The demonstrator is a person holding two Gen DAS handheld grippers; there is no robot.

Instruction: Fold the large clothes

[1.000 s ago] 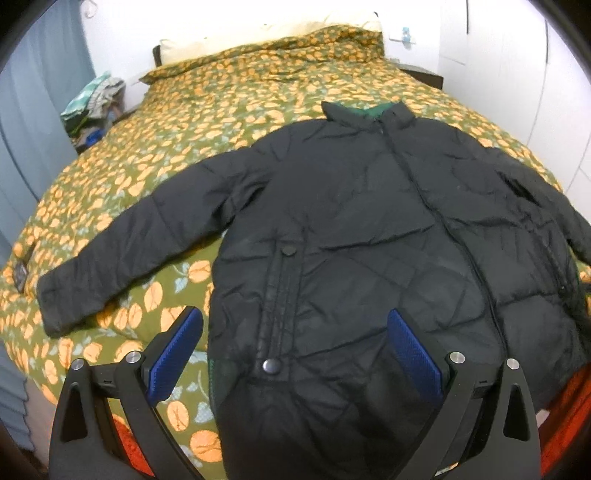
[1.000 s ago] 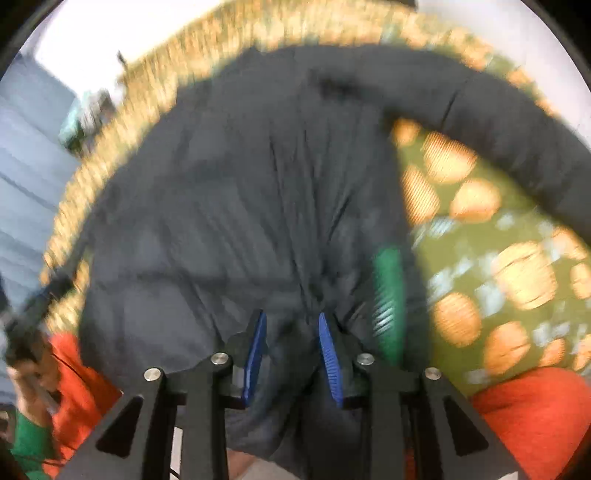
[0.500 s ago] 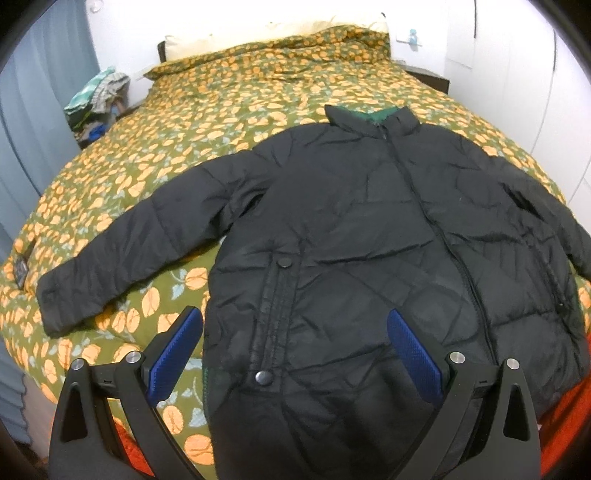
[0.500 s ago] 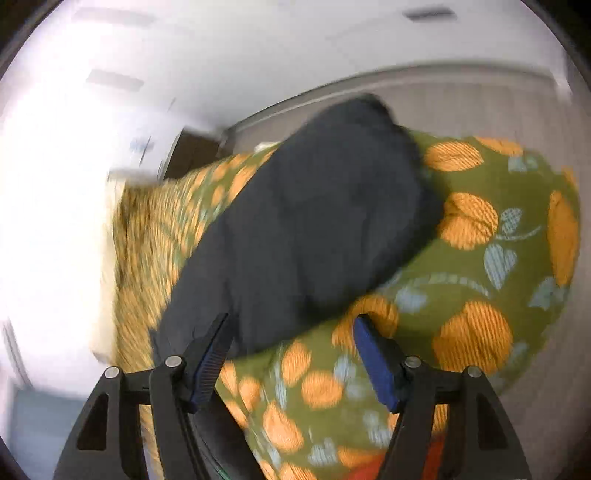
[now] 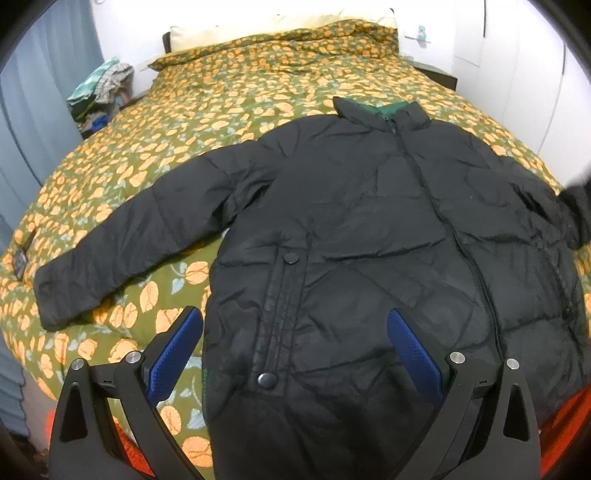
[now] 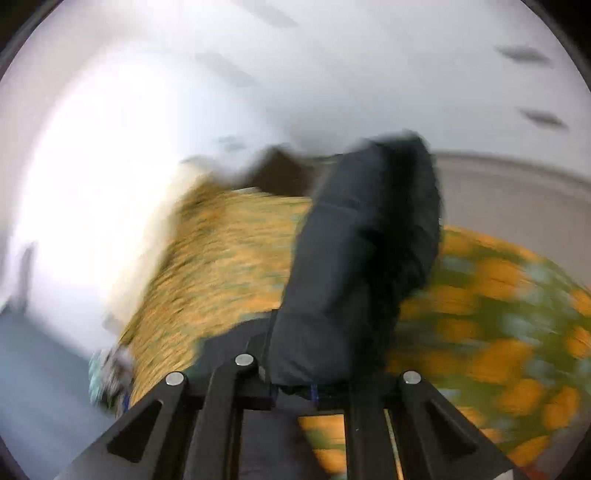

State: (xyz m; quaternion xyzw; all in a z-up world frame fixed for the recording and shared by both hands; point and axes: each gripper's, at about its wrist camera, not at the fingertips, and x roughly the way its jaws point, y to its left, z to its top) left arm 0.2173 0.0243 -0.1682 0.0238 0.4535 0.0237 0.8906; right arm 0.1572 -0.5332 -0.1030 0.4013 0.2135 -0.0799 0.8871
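A black quilted jacket [image 5: 369,236] lies front up on the bed, collar toward the pillows. Its left sleeve [image 5: 122,251] stretches out to the left. My left gripper [image 5: 291,354] is open and empty, hovering above the jacket's lower hem. In the blurred right wrist view my right gripper [image 6: 295,387] is shut on the jacket's right sleeve [image 6: 362,251], which is lifted off the bed. That raised sleeve end also shows at the right edge of the left wrist view [image 5: 576,214].
The bed has a green quilt with orange leaf print [image 5: 207,122] and pillows [image 5: 280,26] at the head. A pile of clothes [image 5: 99,92] sits at the far left by a grey curtain. White walls stand to the right.
My right gripper let go of the hem, swung to the right sleeve, closed on it and lifted it. My left gripper stayed open and nearly still.
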